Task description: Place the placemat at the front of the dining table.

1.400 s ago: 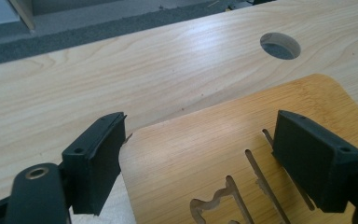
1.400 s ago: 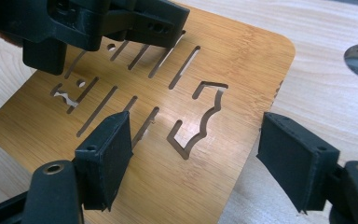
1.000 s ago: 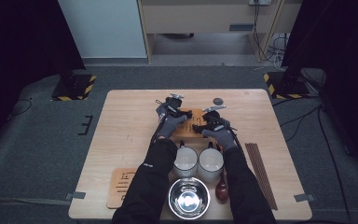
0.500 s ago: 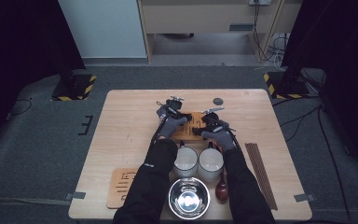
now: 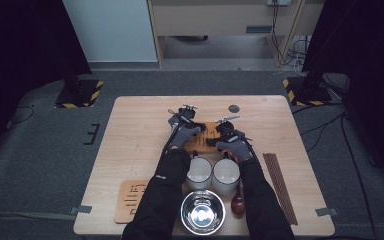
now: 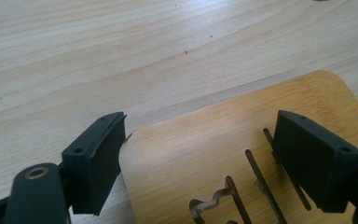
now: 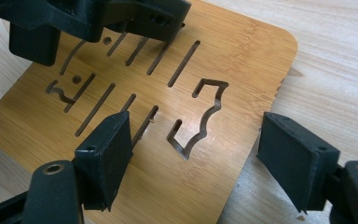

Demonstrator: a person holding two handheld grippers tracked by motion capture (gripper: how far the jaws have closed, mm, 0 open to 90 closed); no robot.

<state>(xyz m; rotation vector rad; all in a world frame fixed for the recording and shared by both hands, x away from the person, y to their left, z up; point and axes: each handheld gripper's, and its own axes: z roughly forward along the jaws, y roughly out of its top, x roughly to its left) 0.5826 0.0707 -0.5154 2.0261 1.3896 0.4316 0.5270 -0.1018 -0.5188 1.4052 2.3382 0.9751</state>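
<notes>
Right gripper view: open right gripper straddles slotted bamboo board edge.

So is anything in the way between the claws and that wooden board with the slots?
Nothing visible is. The slotted bamboo board lies flat on the table, and both claws are already at it: the left claw straddles one corner, the right claw straddles an edge. Their jaws stand open, with bare board between them.
</notes>
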